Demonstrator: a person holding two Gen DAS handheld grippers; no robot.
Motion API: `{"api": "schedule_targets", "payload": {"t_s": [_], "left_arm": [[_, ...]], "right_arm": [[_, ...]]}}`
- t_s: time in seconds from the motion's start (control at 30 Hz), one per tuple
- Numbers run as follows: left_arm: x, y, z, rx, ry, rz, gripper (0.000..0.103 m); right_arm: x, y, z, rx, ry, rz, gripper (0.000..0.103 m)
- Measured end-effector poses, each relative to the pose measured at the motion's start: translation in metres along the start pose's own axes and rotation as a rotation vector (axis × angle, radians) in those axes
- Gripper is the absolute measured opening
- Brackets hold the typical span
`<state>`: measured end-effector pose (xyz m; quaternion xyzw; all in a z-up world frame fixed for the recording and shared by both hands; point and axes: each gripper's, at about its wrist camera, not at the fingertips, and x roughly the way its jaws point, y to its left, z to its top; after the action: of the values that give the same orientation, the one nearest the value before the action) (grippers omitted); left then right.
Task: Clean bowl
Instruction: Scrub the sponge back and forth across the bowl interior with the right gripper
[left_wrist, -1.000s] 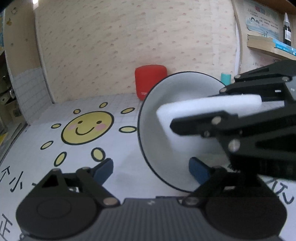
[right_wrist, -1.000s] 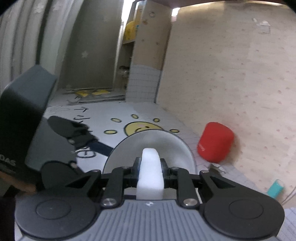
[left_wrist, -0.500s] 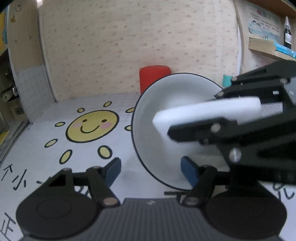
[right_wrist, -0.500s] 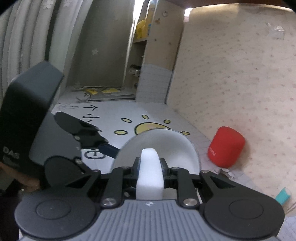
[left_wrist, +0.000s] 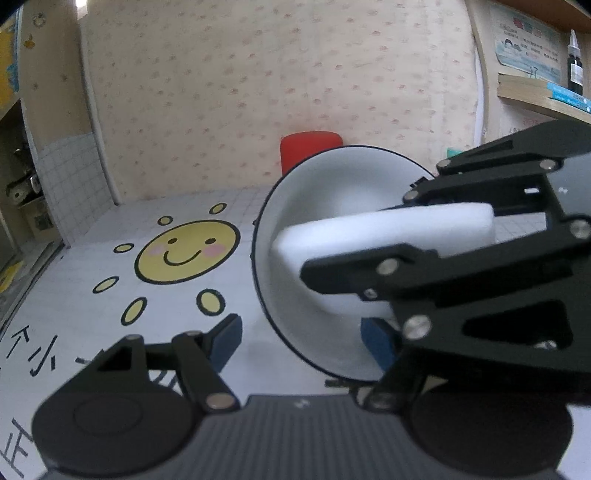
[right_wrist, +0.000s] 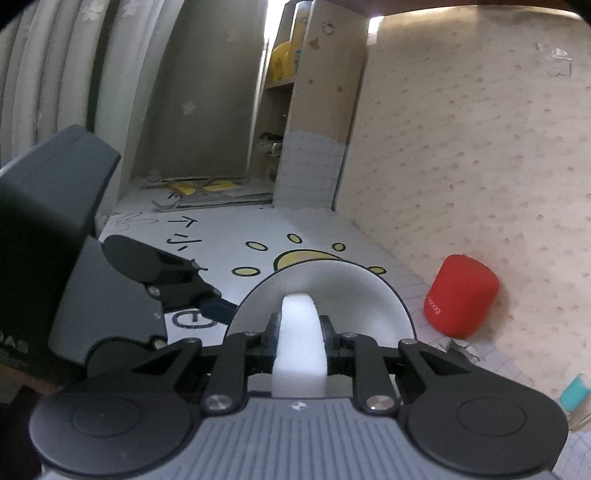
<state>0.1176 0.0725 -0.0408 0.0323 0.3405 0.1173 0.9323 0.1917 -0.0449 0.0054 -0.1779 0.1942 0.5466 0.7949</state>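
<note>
A white bowl (left_wrist: 332, 206) with a dark rim stands tilted on its edge, its inside facing my right gripper. My left gripper (left_wrist: 301, 338) has the bowl's lower wall between its blue pads. One pad (left_wrist: 375, 343) lies inside the rim and the other pad (left_wrist: 227, 338) is at the outside. In the right wrist view that outer finger (right_wrist: 218, 306) meets the rim of the bowl (right_wrist: 332, 288) from behind. My right gripper (right_wrist: 301, 328) is shut on a white sponge (right_wrist: 301, 332). The tip of the sponge (left_wrist: 388, 232) reaches into the bowl.
A red cylinder (left_wrist: 310, 151) stands at the wall behind the bowl, also seen as the red cylinder (right_wrist: 461, 299). The white mat carries a yellow sun drawing (left_wrist: 184, 251). A shelf with books (left_wrist: 535, 92) hangs at the right. A teal object (right_wrist: 574, 391) lies near the wall.
My left gripper's pads have come closer together around the bowl's lower wall. The bowl sits slightly further left in the left wrist view. The right gripper still holds the sponge in the bowl.
</note>
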Motion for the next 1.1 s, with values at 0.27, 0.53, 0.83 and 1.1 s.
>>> {"api": "schedule_targets", "payload": {"t_s": [0.27, 0.53, 0.83, 1.1], "left_arm": [[0.000, 0.005, 0.000, 0.015, -0.001, 0.000, 0.070], [0.002, 0.012, -0.002, -0.022, 0.003, -0.001, 0.070], [0.003, 0.018, -0.004, -0.050, 0.004, 0.043, 0.070], [0.004, 0.018, -0.005, -0.058, 0.001, 0.051, 0.070]], "right_arm": [[-0.002, -0.001, -0.003, -0.023, 0.023, -0.020, 0.018], [0.001, -0.005, 0.001, 0.020, -0.019, -0.061, 0.018], [0.013, 0.003, 0.014, 0.018, -0.038, -0.006, 0.018], [0.011, 0.004, 0.012, -0.018, -0.020, -0.018, 0.018]]}}
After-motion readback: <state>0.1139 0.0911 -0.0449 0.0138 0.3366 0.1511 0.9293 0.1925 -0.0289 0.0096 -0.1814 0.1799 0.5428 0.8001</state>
